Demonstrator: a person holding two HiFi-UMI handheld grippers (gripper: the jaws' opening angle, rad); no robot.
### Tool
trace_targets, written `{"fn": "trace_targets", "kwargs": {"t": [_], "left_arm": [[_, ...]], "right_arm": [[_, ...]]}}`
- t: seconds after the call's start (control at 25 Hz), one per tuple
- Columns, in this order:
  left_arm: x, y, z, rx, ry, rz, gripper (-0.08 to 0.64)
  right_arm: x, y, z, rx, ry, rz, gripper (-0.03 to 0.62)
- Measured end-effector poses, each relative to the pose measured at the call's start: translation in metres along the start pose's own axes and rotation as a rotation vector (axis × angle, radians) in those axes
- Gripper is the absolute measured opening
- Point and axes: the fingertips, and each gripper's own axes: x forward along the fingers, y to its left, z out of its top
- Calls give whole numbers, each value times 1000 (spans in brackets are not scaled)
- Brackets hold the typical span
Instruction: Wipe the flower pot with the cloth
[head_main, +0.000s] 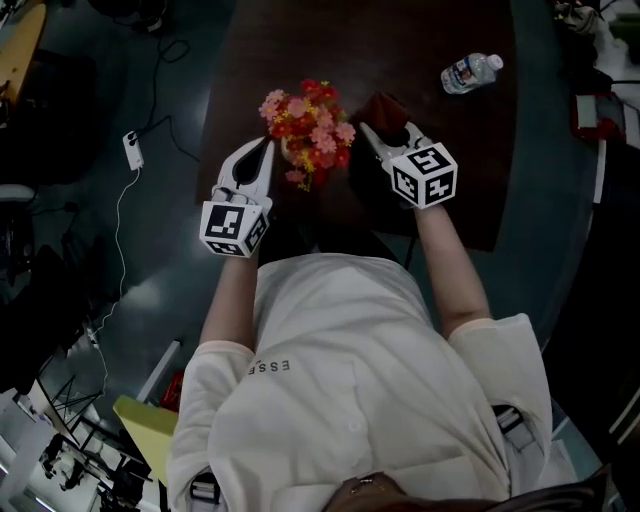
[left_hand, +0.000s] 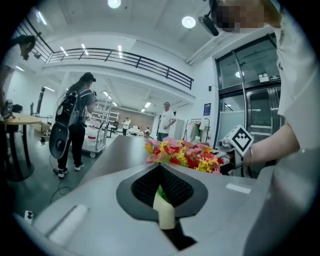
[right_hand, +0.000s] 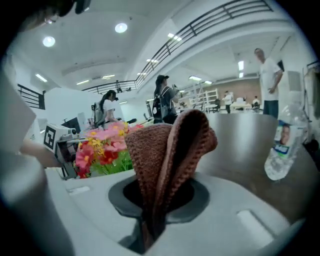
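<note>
Cloth (right_hand: 167, 150): brown, coarse ribbed knit. Worktop (head_main: 400, 50): dark, smooth, slightly glossy. Bottle (head_main: 470, 72), far right: clear glossy plastic.

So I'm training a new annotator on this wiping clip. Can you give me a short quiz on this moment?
1. True or false: the right gripper is shut on the brown cloth.
2. What lies on the table beyond the right gripper? A) a water bottle B) a mug C) scissors
3. Fill in: the left gripper is shut on a pale edge of the ____, under the flowers.

Key: 1 true; 2 A; 3 flower pot.
</note>
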Motion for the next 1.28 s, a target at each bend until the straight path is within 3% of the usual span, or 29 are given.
{"fn": "trace_targets", "kwargs": {"t": [0.16,0.32,0.48,0.8,1.0,1.16,1.28], "left_arm": [[-1,5,17,29,-47,-8,15],[-7,2,16,0,-53,-86,15],[-19,9,7,16,-4,-204,15],[-70,45,-11,101,85,-423,15],[-93,71,-20,132,130,-501,15],[-109,91,-23,114,134,-514,15],[-109,108,-22,107,147,-505,15]], "right_arm": [[-27,15,1,-36,-68,-188,46],[-43,38,-17,-42,-58,-300,46],[-47,61,-41,38,-46,-439,46],[-34,149,-95,184,8,-647,46],[-5,206,-107,235,26,-674,46],[33,238,-102,239,59,-616,46],[62,239,-86,241,49,-582,46]]}}
